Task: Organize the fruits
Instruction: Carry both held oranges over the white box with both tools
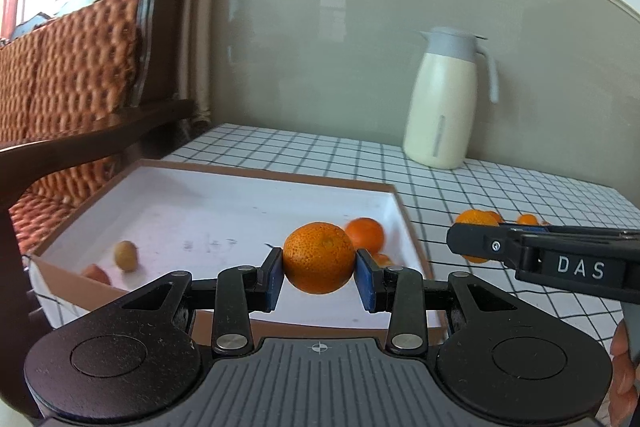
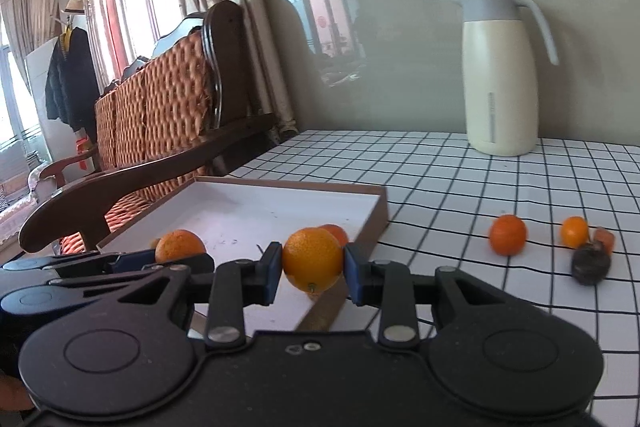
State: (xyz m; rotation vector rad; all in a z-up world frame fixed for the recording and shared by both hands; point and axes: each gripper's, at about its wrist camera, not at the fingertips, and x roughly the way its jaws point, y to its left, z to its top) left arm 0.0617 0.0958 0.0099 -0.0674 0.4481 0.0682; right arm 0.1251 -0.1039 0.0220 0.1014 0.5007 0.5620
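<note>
My left gripper (image 1: 319, 271) is shut on a rough-skinned orange (image 1: 319, 257), held above the near part of the white tray (image 1: 208, 199). Inside the tray lie another orange (image 1: 366, 233), a small yellowish fruit (image 1: 126, 255) and a reddish fruit (image 1: 97, 273). My right gripper (image 2: 311, 273) is shut on a smooth orange (image 2: 312, 259) over the tray's near right edge (image 2: 372, 227). From the right wrist view the left gripper (image 2: 168, 261) with its orange (image 2: 179, 245) shows at the left. Two oranges (image 2: 508, 234) (image 2: 574, 231) and a dark fruit (image 2: 591, 263) lie on the checked cloth.
A cream thermos jug (image 1: 440, 107) stands at the back of the table by the wall. A wooden sofa with woven orange cushions (image 1: 80, 75) borders the table's left side. The checked tablecloth (image 2: 460, 179) stretches between tray and jug. A fingertip (image 1: 624, 383) shows at the lower right.
</note>
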